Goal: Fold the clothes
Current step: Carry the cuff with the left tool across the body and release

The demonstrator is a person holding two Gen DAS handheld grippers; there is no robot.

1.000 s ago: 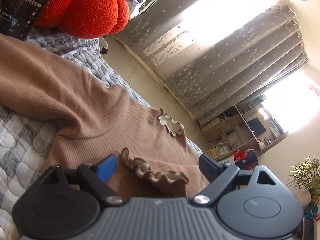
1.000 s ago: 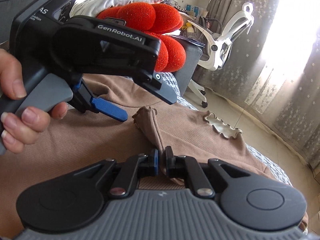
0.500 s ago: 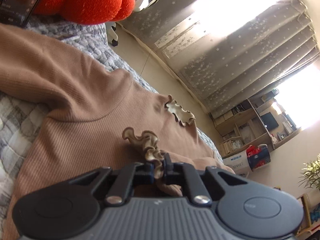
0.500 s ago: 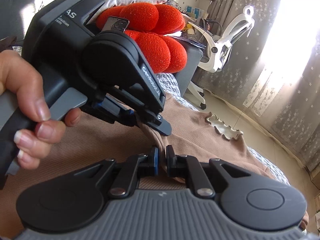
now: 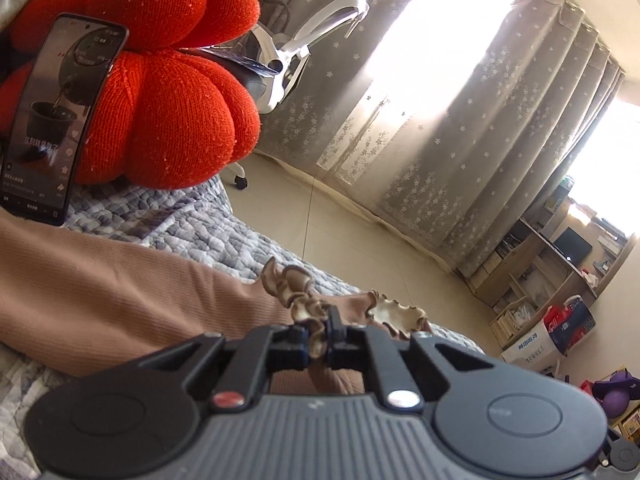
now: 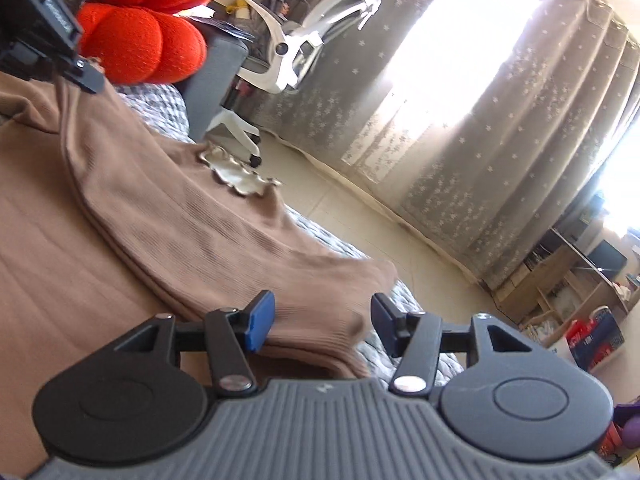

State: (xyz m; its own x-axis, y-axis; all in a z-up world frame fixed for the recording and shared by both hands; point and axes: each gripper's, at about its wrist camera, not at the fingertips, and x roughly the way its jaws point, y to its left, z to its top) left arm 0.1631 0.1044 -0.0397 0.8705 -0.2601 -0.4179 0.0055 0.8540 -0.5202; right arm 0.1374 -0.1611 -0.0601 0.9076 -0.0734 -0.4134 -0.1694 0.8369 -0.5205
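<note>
Two tools work: left tool (image 5: 318, 342) is pinched tight on the frilly cuff (image 5: 294, 288); right tool (image 6: 322, 320) has just been opening, nothing pressed. Carry the sleeve (image 5: 120, 288) slowly across the brown top (image 6: 100, 220), keeping it flat.

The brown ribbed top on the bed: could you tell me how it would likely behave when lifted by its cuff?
Probably floppy: the brown ribbed top drapes in soft folds. Its ruffled cuff bunches in the shut left gripper, so likely grippy and light.

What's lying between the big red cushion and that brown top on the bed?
In the left wrist view, a strip of grey-blue quilted bedspread separates the red cushion from the brown top. A phone leans against the cushion there too.
</note>
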